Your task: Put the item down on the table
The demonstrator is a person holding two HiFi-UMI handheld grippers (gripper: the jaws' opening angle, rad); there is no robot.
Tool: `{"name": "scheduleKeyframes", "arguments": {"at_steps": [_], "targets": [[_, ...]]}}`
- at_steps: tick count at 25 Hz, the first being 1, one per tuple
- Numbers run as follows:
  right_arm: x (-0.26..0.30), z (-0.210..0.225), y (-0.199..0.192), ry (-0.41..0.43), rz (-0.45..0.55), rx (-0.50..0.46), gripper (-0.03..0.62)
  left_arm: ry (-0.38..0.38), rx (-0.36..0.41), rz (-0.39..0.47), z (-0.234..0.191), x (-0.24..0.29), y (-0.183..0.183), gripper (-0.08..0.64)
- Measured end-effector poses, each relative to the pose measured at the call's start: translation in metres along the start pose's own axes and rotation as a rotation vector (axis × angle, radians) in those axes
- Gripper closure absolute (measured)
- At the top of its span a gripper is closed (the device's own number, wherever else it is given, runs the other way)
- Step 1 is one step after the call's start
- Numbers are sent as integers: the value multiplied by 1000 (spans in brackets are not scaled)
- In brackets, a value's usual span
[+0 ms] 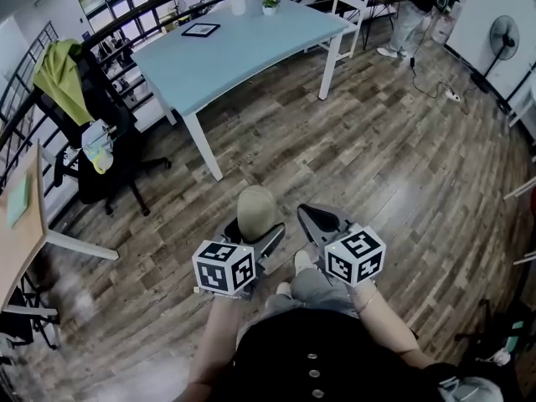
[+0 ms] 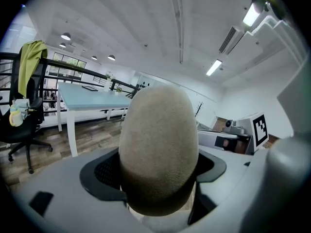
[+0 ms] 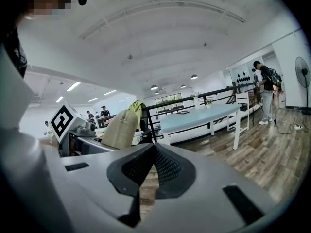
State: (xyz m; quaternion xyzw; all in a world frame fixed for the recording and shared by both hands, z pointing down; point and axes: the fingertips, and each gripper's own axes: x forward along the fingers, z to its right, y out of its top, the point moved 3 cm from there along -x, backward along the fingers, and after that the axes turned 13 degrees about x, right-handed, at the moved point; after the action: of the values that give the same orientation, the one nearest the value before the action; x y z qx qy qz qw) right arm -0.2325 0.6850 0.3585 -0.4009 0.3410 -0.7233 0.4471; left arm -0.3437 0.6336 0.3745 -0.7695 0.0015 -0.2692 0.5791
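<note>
A beige egg-shaped item [image 1: 255, 211] stands up between the jaws of my left gripper [image 1: 258, 234], which is shut on it. In the left gripper view the item [image 2: 158, 144] fills the middle, pinched by the black pads [image 2: 104, 171]. My right gripper [image 1: 316, 221] is held beside it at waist height, jaws closed together with nothing between them; its black pads [image 3: 167, 166] meet. The light blue table [image 1: 239, 44] stands across the wooden floor ahead, and shows as the table [image 2: 92, 98] in the left gripper view and the table [image 3: 199, 115] in the right gripper view.
A black office chair [image 1: 100, 132] with a yellow-green cloth [image 1: 60, 74] stands at the left. A wooden desk [image 1: 17, 224] is at the far left. On the table lie a framed picture [image 1: 201, 29] and a small plant [image 1: 270, 3]. A person [image 1: 414, 7] stands far back; a fan [image 1: 501, 36] at right.
</note>
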Motion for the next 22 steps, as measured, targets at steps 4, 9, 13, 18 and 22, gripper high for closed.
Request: {"name": "scheduleKeyframes", "arguments": {"at_steps": [4, 9, 13, 18, 22], "targets": [[11, 6, 2, -8, -11, -14, 588, 32, -22, -8, -16, 1, -4, 142], [31, 20, 13, 6, -6, 9, 588, 48, -34, 7, -30, 13, 5, 142], [54, 35, 33, 28, 24, 10, 588, 60, -35, 10, -51, 34, 17, 141], [89, 68, 59, 37, 9, -3, 588, 69, -99, 51, -82, 67, 42, 142], [118, 97, 87, 39, 3, -16, 588, 95, -105, 57, -107, 96, 67, 142]]}}
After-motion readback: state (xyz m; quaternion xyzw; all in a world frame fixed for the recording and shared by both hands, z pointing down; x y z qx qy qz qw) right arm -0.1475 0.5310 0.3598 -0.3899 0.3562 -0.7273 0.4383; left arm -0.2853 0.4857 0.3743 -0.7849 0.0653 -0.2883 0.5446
